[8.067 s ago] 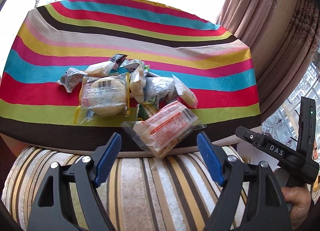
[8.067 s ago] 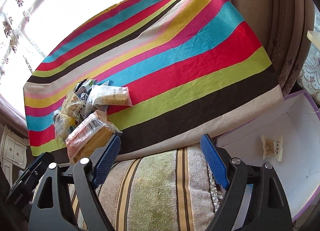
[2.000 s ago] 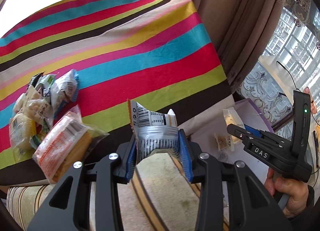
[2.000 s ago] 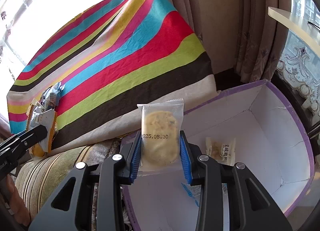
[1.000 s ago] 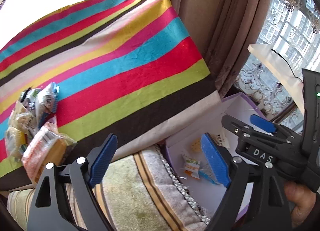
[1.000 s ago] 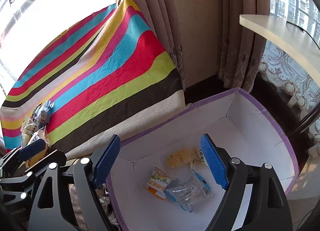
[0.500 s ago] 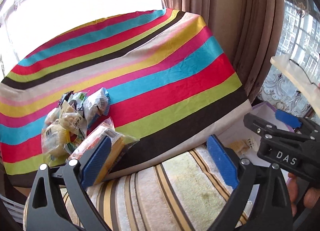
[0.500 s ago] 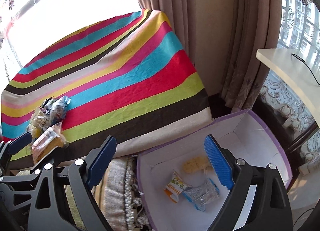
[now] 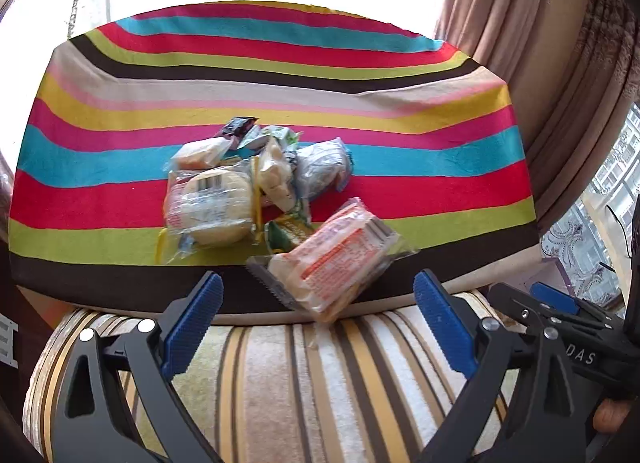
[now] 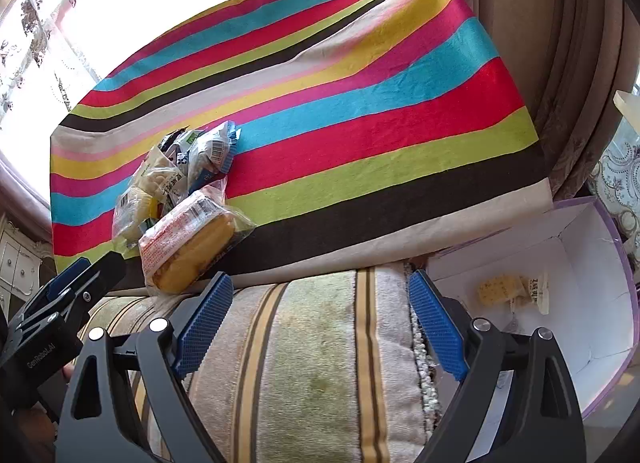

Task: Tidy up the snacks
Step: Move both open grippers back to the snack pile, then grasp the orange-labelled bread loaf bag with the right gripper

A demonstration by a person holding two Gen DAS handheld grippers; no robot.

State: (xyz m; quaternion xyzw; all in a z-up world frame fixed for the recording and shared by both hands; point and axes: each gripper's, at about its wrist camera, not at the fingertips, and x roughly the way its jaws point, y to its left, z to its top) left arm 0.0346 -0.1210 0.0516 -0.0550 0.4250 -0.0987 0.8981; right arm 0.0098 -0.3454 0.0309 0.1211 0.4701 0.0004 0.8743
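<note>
Both my grippers hang empty, jaws spread wide: left gripper (image 9: 316,315) faces the snack pile (image 9: 256,183) on the striped cloth (image 9: 400,191); right gripper (image 10: 318,323) sits over the cushion (image 10: 320,363) beside the white box (image 10: 580,263). Orange-printed pack (image 9: 332,259) overhangs the cloth's near edge (risky). A clumsy approach could nudge it off, and crinkly film may slip between pads

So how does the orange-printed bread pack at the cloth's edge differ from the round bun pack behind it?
The orange-printed bread pack is oblong and tilted, overhanging the striped cloth's near edge; the round bun pack lies flat, fully on the cloth. The first carries orange print, the second a barcode on clear film. Both are sealed and untouched by either tongs.
</note>
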